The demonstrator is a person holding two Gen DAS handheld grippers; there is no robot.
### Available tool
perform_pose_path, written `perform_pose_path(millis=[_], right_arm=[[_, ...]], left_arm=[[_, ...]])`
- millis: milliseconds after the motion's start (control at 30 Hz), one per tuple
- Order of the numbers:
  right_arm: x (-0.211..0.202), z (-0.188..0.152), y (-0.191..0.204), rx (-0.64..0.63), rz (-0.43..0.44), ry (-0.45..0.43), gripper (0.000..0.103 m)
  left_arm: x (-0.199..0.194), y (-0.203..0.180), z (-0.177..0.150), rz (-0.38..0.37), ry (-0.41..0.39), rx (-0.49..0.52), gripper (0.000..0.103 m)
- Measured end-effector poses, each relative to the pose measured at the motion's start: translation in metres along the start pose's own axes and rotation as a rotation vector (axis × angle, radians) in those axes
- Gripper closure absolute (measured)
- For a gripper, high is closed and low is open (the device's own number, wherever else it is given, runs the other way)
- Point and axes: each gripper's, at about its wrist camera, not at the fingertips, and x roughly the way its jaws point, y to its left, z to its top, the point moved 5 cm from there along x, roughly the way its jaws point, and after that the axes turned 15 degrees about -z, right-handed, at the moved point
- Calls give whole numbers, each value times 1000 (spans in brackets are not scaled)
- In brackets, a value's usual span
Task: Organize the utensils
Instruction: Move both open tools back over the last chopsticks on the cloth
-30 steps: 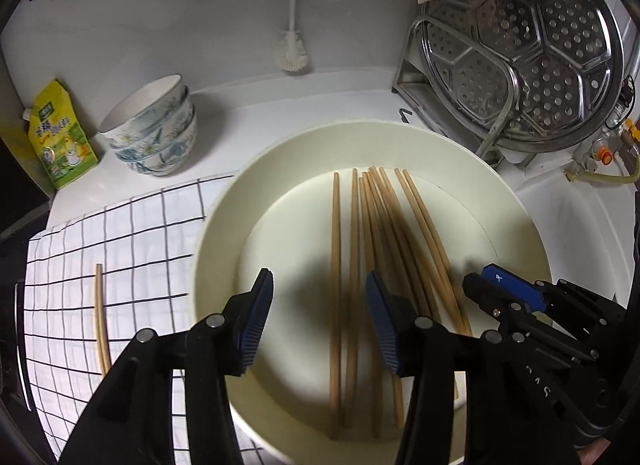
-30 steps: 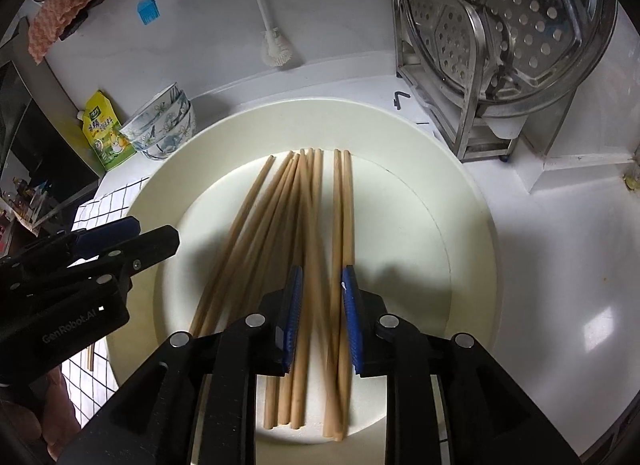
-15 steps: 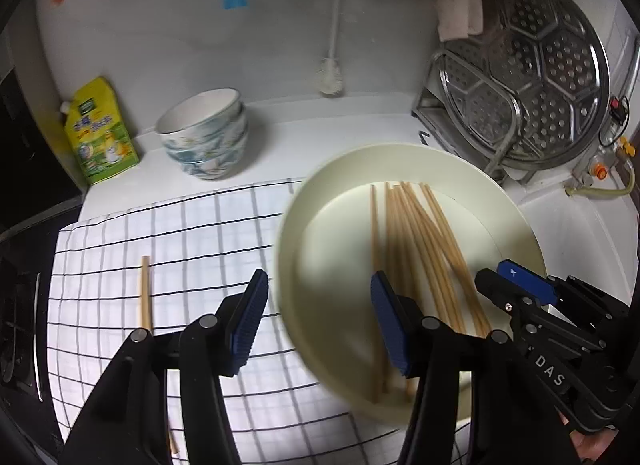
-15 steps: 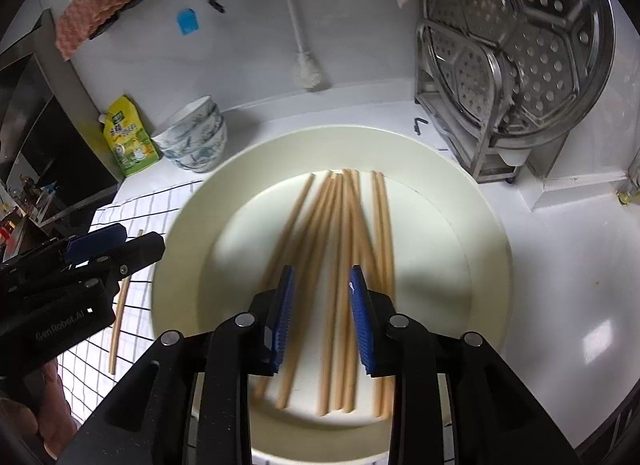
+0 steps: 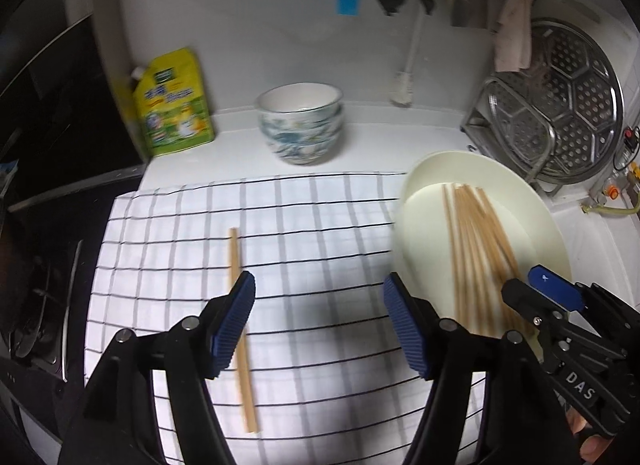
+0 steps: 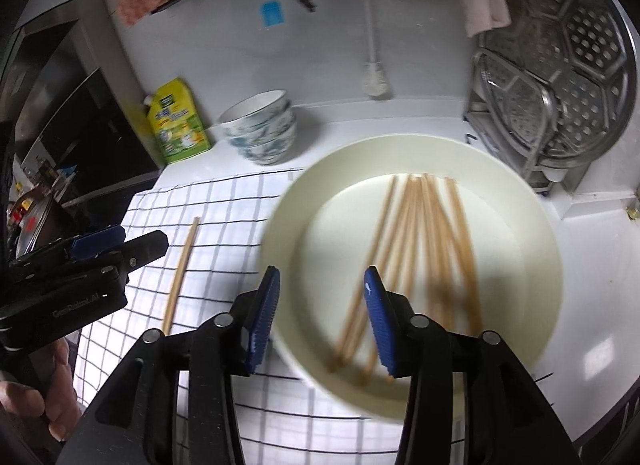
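While one chopstick (image 5: 241,329) dries along the checked cloth's (image 5: 320,225) left half, the rest fill the plate (image 6: 532,225) overlapping its right edge; left gripper (image 5: 318,321) and right gripper (image 6: 320,317), jaws just widened, carry nothing.

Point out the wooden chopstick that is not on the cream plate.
It is the single wooden chopstick lying alone on the white black-checked cloth. All the other wooden chopsticks lie bunched on the round cream plate.
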Motion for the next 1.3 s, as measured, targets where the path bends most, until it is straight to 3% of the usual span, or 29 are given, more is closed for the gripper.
perform_pose_path(millis=[100, 233, 667, 933, 1300], right_arm=[[-4, -4, 22, -23, 8, -1, 56], [-7, -10, 55, -50, 34, 2, 48], [16, -39, 144, -118, 87, 75, 45], [55, -65, 178, -152, 68, 142, 45], [80, -80, 187, -167, 18, 165, 45]], left_arm=[[-9, 24, -9, 20, -3, -25, 28], [-17, 58, -19, 36, 3, -59, 27], [-33, 150, -54, 110, 34, -132, 23], [-28, 176, -69, 112, 62, -146, 22], [-16, 186, -81, 97, 97, -146, 22]])
